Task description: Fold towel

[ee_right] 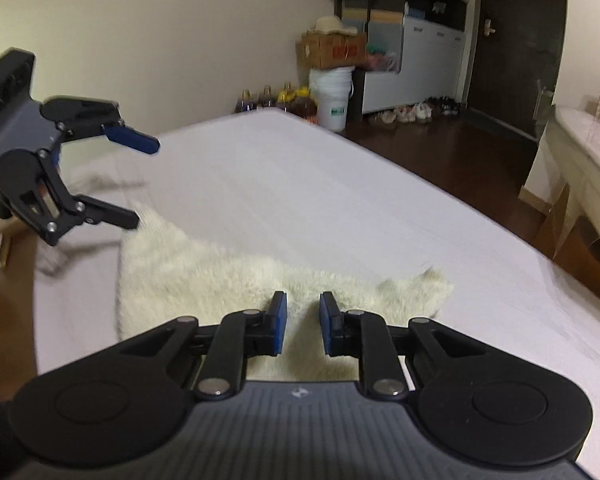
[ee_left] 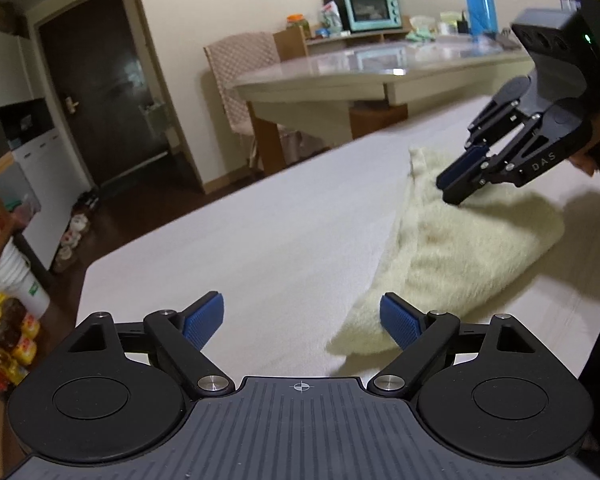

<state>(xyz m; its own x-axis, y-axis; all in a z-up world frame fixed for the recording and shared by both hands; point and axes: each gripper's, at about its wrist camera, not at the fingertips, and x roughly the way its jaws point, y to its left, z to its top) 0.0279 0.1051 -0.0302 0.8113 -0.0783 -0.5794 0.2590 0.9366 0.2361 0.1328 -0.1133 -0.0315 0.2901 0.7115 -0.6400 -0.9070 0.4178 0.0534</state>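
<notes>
A cream fluffy towel (ee_left: 456, 252) lies folded over on the white bed (ee_left: 240, 240); it also shows in the right wrist view (ee_right: 204, 276). My left gripper (ee_left: 302, 322) is open and empty, just left of the towel's near corner; it also shows in the right wrist view (ee_right: 142, 182), wide open beside the towel's far corner. My right gripper (ee_right: 303, 326) hovers over the towel with its jaws a narrow gap apart and nothing between them. In the left wrist view the right gripper (ee_left: 450, 190) is just above the towel's upper edge.
A round dining table (ee_left: 380, 76) with a chair (ee_left: 240, 80) stands beyond the bed's far side. A white bucket (ee_right: 332, 96), bottles (ee_right: 272, 100) and boxes stand on the floor by the bed's corner. Dark wood floor (ee_right: 460, 148) runs to a door.
</notes>
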